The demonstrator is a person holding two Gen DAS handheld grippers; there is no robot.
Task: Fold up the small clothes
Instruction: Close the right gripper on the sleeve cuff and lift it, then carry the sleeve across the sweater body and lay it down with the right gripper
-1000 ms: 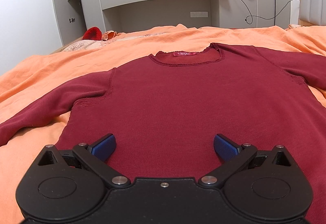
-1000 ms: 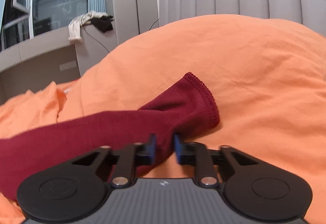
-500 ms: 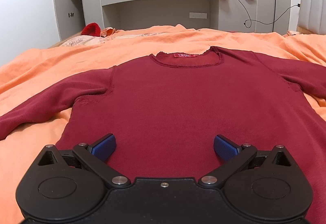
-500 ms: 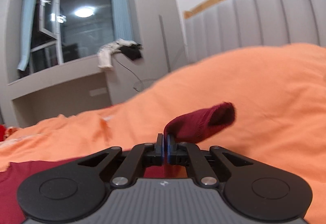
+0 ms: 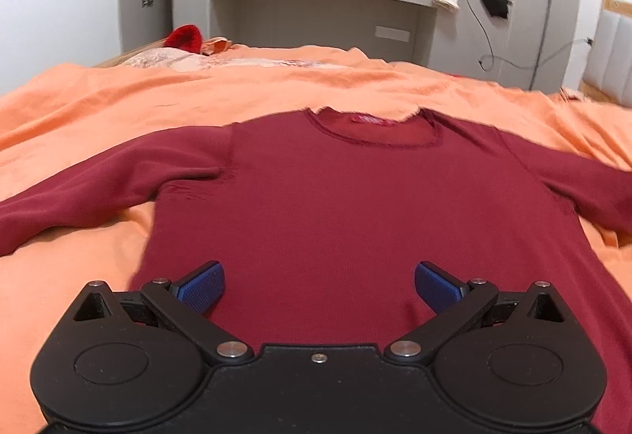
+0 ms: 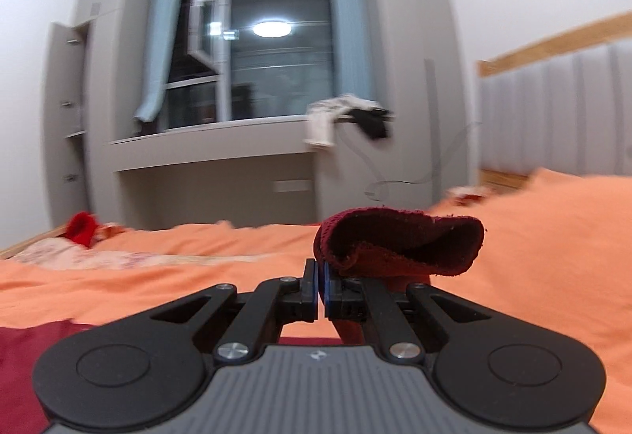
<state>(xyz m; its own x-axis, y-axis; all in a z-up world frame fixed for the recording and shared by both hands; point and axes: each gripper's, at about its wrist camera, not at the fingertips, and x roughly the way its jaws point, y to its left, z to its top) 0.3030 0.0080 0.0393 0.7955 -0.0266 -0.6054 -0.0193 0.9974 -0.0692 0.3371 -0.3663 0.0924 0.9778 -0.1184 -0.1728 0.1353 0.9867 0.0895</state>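
- Bed (image 5: 98, 110): an orange cover spans the whole surface and serves as the landmark here; it has stayed as it was over the last second.
- Top (image 5: 347, 205): a dark red long-sleeved knit, spread flat at mid-bed, neckline and label toward the far side. The body is smooth and the left sleeve lies straight out on the cover, unchanged.
- Sleeve (image 6: 399, 244): the right sleeve, a second ago lying on the cover, is now raised clear of the bed; its cuff droops open past the pads, showing the darker inside and a frilled hem. This suggests the first fold is under way, with the sleeve to be carried in over the body.
- Left gripper (image 5: 319, 282): jaws spread wide, nothing between them, hovering over the hem near the bed's near side; it has barely moved.
- Right gripper (image 6: 320, 286): pads pressed together on the sleeve just behind the cuff; the jaws have just closed on it and lifted.
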